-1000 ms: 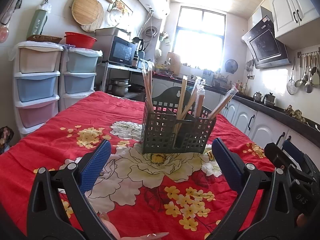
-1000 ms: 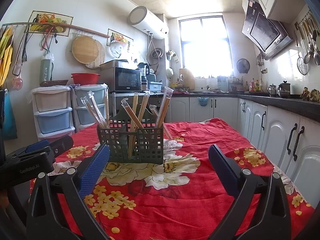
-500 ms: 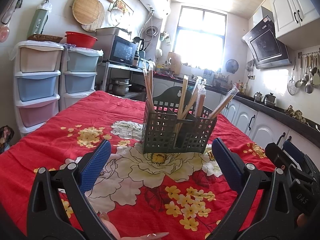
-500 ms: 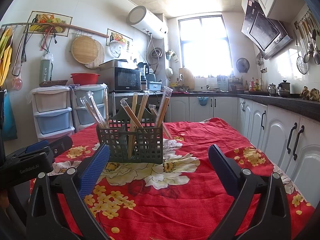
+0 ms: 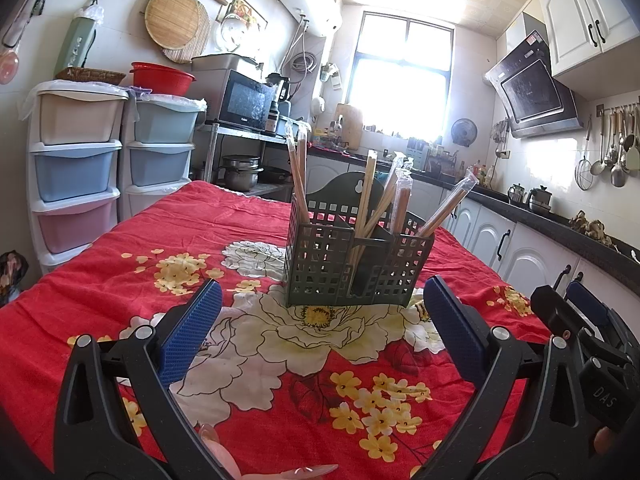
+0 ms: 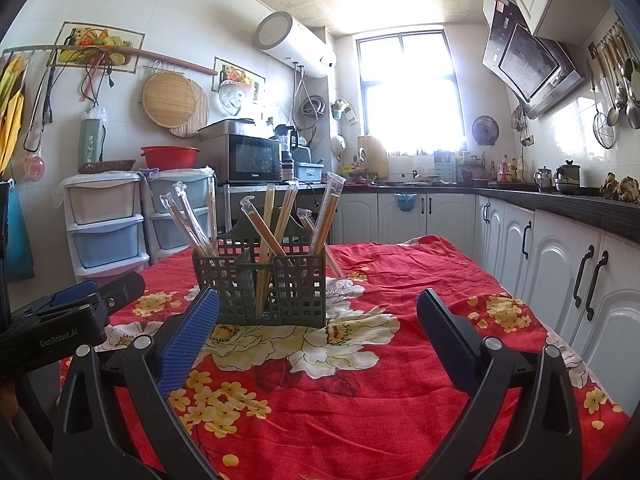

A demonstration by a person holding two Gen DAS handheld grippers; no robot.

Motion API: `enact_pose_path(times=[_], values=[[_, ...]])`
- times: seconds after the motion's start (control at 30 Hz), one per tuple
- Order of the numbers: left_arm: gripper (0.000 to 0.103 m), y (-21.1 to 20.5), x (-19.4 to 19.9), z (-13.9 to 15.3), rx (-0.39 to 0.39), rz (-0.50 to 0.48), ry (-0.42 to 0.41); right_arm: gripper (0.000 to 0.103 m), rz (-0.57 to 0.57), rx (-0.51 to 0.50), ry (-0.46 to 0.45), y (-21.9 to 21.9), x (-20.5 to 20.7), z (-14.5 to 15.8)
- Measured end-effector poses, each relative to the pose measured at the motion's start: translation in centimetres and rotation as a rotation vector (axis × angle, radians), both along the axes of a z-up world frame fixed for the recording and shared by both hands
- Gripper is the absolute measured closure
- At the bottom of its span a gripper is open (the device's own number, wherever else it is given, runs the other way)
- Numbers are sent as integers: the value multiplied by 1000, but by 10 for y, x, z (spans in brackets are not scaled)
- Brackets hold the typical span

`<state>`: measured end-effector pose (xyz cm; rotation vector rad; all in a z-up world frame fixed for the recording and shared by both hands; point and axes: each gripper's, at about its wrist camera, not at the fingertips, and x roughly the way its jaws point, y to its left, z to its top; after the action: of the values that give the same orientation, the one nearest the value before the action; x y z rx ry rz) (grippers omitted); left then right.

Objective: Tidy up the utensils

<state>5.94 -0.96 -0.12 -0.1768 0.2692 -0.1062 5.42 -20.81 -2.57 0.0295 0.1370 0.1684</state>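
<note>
With both grippers wide and empty, left gripper (image 5: 322, 334) and right gripper (image 6: 318, 330) face the caddy (image 5: 354, 266) | chopsticks (image 5: 366, 200) stand inside it, mid-table | step: likely done or between picks | next: find any stray utensil.

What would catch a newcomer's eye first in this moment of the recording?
Probably the red floral tablecloth covering the table, with a dark green slotted utensil caddy standing upright mid-table, wrapped chopsticks fanning from its compartments. Both the left gripper and the right gripper hang open and empty in front of the caddy. Behind, a bright window glares.
</note>
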Motion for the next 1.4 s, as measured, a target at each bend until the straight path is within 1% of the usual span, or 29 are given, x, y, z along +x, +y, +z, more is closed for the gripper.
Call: enact_pose_path(times=[0.63, 1.03, 1.2, 1.3, 1.37, 1.4], values=[[10, -2, 1, -1, -1, -1, 8, 6, -6, 2, 9, 0, -1, -2], [10, -1, 5, -7, -12, -9, 30, 6, -7, 3, 11, 0, 0, -3], [10, 1, 7, -8, -17, 9, 49, 6, -9, 4, 12, -1, 0, -3], [10, 8, 10, -6, -45, -1, 74, 6, -29, 17, 20, -2, 0, -1], [10, 15, 14, -4, -66, 7, 104, 6, -46, 30, 41, -6, 4, 1], [10, 21, 16, -3, -77, 11, 118, 6, -51, 32, 67, -8, 9, 3]])
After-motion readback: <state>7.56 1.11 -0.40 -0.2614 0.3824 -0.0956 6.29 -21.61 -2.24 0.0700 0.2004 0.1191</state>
